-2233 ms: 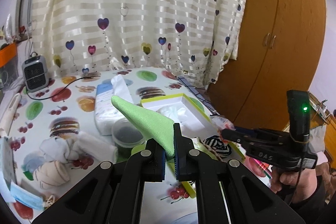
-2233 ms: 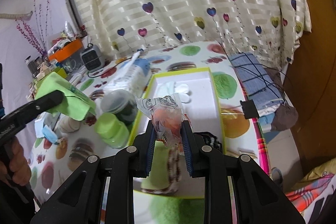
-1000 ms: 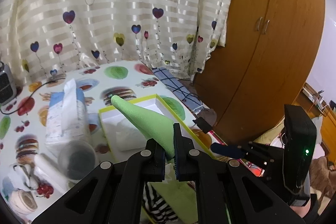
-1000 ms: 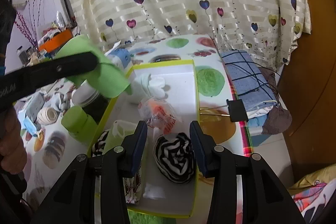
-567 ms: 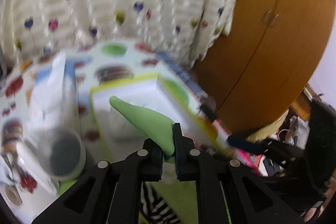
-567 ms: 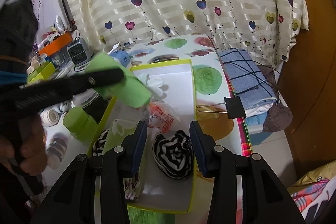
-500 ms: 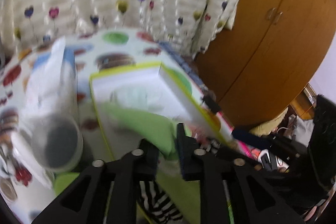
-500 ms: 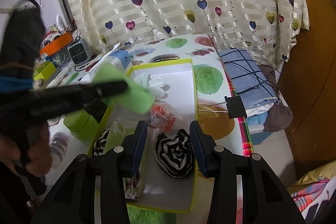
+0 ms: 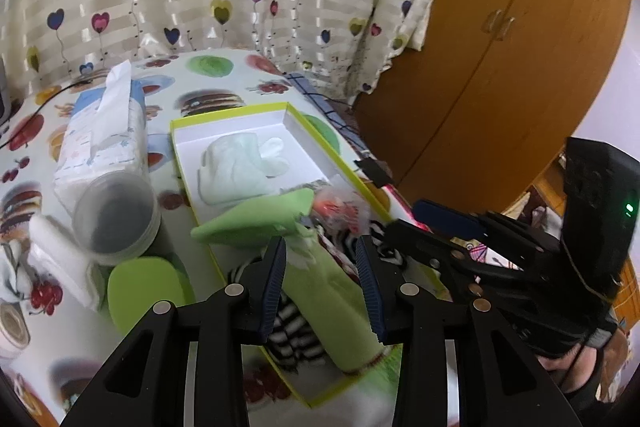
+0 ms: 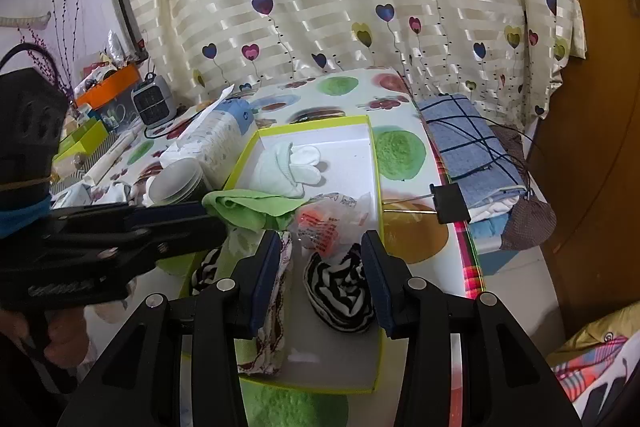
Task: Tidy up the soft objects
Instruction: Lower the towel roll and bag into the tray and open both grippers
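A white box with a lime rim (image 9: 178, 163) (image 10: 376, 163) holds soft things. A green cloth (image 9: 256, 219) (image 10: 256, 207) lies loose in its middle, next to a clear bag with red print (image 9: 340, 207) (image 10: 328, 219). White gloves (image 9: 240, 167) (image 10: 288, 163) lie at the far end, and a striped black-and-white roll (image 10: 340, 283) and a light green roll (image 9: 340, 307) at the near end. My left gripper (image 9: 320, 267) is open just above the green cloth. My right gripper (image 10: 320, 259) is open and empty over the box.
A tissue pack (image 9: 100, 135), a grey tub (image 9: 112, 219) and a green lid (image 9: 144, 291) stand left of the box. A folded blue cloth (image 10: 468, 139) and a binder clip (image 10: 448, 203) lie right of it. A wooden wardrobe (image 9: 500, 47) stands beyond the table edge.
My left gripper moved over the box, opened and let the green cloth drop in. My right gripper earlier let go of the clear bag and has stayed open.
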